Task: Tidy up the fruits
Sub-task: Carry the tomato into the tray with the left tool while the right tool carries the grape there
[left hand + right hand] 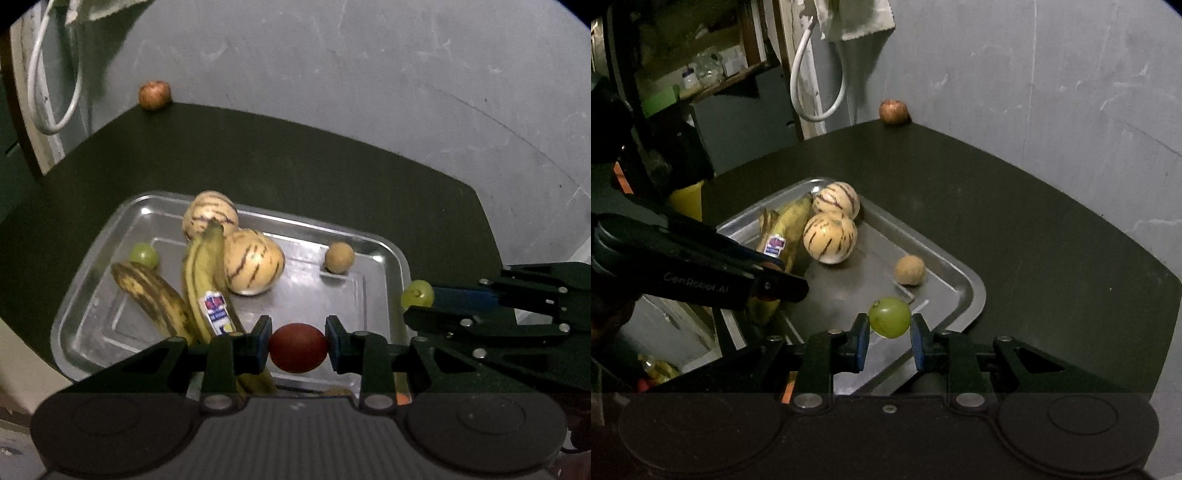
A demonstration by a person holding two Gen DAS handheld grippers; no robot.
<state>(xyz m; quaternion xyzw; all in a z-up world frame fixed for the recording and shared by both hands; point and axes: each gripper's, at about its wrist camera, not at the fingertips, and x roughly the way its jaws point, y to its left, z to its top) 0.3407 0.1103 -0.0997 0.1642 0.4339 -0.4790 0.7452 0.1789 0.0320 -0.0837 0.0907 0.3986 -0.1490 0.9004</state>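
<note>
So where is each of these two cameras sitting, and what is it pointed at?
Left wrist view: on the left tool, looking down its fingers at the metal tray; it grips a dark red fruit, with the right tool at the right edge.
Right wrist view: on the right tool, holding a green grape over the tray's corner; the left tool's black body shows.
Shared: tray, bananas, two striped melons.

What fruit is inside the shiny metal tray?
In the tray: two bananas, two striped melons, a green grape and a small brown fruit. The left gripper hides the tray's near edge, so anything there is unseen.
</note>
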